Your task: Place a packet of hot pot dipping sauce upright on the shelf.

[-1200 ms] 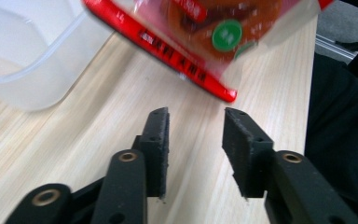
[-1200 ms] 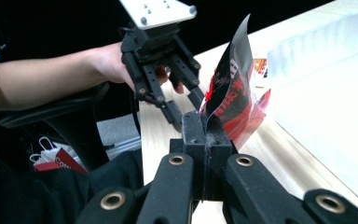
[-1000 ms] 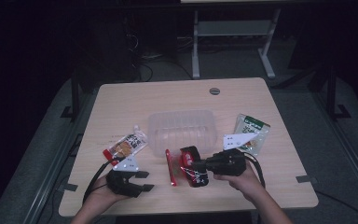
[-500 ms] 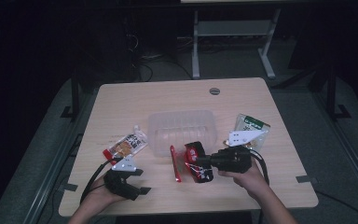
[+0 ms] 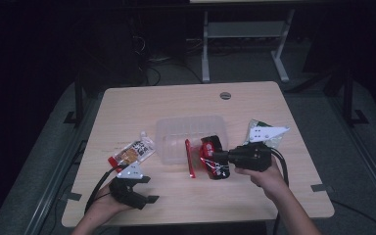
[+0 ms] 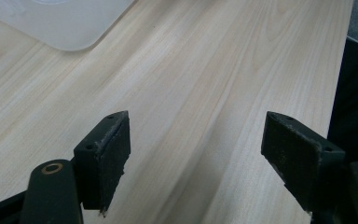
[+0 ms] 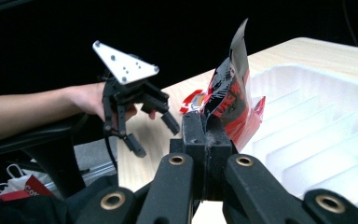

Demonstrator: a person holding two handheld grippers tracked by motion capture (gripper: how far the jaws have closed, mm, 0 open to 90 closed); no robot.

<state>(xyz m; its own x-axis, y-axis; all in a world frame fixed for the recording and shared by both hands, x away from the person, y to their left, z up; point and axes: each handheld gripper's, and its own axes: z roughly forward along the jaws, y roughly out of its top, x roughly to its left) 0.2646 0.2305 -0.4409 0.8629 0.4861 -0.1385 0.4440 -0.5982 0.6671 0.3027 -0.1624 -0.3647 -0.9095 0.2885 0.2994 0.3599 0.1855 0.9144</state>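
Note:
A crumpled red and black packet (image 5: pixel 210 148) is held just in front of the clear plastic tray (image 5: pixel 176 128), with my right gripper (image 5: pixel 217 157) shut on its edge. In the right gripper view the jaws (image 7: pixel 205 133) pinch the packet (image 7: pixel 228 88), which stands up beside the tray (image 7: pixel 317 116). A thin red strip (image 5: pixel 190 160) hangs at the packet's left side. My left gripper (image 5: pixel 150 190) rests near the table's front left edge. Its jaws have just been opening, and the left gripper view (image 6: pixel 196 140) has only bare wood between the pads.
An orange snack packet (image 5: pixel 136 151) lies left of the tray. A green packet (image 5: pixel 260 138) lies at the right, partly under the right gripper's grey plate. The table's front edge (image 5: pixel 196 221) runs close to both hands. A round cable hole (image 5: pixel 225 95) sits at the back.
My right gripper has lifted the red and black packet and carried it a little right and toward the tray. The left gripper's jaws have spread wider while the hand stayed put.

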